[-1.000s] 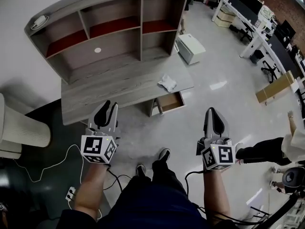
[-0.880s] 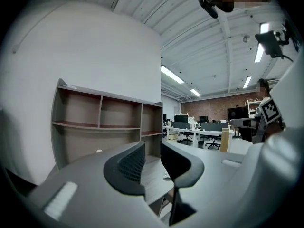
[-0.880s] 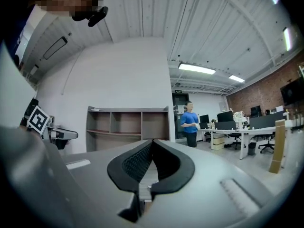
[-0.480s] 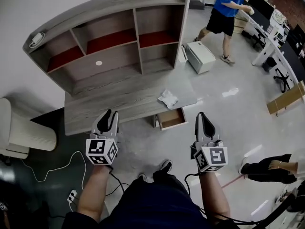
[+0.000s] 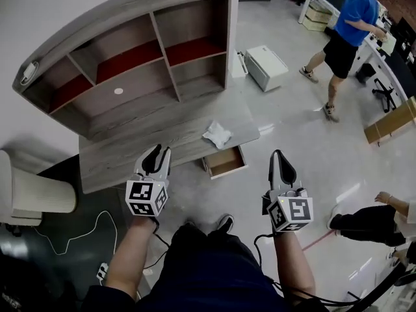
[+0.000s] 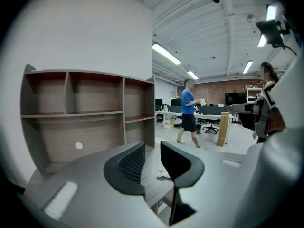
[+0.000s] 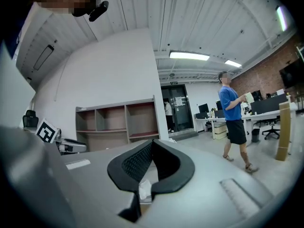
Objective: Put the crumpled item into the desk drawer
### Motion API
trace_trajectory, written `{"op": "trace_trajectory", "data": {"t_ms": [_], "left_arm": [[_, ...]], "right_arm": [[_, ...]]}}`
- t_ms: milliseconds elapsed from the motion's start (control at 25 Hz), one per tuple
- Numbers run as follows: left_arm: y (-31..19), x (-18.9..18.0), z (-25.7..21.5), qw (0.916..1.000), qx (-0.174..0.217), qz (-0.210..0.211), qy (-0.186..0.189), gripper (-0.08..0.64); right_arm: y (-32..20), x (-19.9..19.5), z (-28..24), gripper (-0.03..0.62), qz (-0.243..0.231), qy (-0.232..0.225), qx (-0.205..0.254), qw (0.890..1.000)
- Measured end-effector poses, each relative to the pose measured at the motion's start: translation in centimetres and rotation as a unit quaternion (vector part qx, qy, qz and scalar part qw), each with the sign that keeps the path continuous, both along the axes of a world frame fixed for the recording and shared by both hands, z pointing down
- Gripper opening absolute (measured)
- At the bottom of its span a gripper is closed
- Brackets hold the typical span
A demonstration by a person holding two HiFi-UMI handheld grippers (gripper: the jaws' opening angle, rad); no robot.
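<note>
A crumpled white item [image 5: 216, 134] lies near the right end of the grey desk [image 5: 130, 149], which has a hutch of shelves. Below that end a wooden drawer [image 5: 225, 162] stands pulled out. My left gripper [image 5: 158, 151] hovers at the desk's front edge, left of the item, jaws a little apart and empty. The left gripper view shows the item [image 6: 163, 173] past its gap [image 6: 152, 148]. My right gripper [image 5: 277, 155] hangs over the floor right of the drawer, tips touching, holding nothing. The item [image 7: 144, 189] shows below the closed tips [image 7: 152, 144].
A person in a blue shirt [image 5: 351, 25] walks at the back right near a white cabinet [image 5: 266, 67] on the floor. A white chair [image 5: 32, 194] and cables [image 5: 84, 239] lie at the left. Another person's legs [image 5: 364, 216] are at the right.
I have come closer to the desk, and both grippers have moved forward toward it. The person in blue has walked in and moved to the right.
</note>
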State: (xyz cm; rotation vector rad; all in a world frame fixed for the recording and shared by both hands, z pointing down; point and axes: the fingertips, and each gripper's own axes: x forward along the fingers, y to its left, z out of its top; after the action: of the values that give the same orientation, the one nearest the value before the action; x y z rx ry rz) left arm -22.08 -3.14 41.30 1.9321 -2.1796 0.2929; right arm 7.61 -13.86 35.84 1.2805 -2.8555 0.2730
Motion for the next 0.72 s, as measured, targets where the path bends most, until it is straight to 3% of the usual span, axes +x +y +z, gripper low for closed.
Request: {"op": "trace_trajectory", "data": {"t_ms": [320,520,720], "left_arm": [[-7.3,2.8,5.8,0.9931,-0.059,0.101,-0.008,0.104],[-11.3,4.8,10.0,0.9803,-0.104,0.167,-0.017,0.104],[-14.3,6.3,15.7,0.962,-0.16,0.22,-0.024,0.104]], "right_arm": [[-1.9,2.7,1.1,0.006,0.069,0.014,-0.013,0.997],[-1.5,4.6,1.7,0.006,0.118,0.029,-0.025,0.992],[-0.8,5.9,3.2,0.006,0.161,0.04,-0.038,0.985]]}}
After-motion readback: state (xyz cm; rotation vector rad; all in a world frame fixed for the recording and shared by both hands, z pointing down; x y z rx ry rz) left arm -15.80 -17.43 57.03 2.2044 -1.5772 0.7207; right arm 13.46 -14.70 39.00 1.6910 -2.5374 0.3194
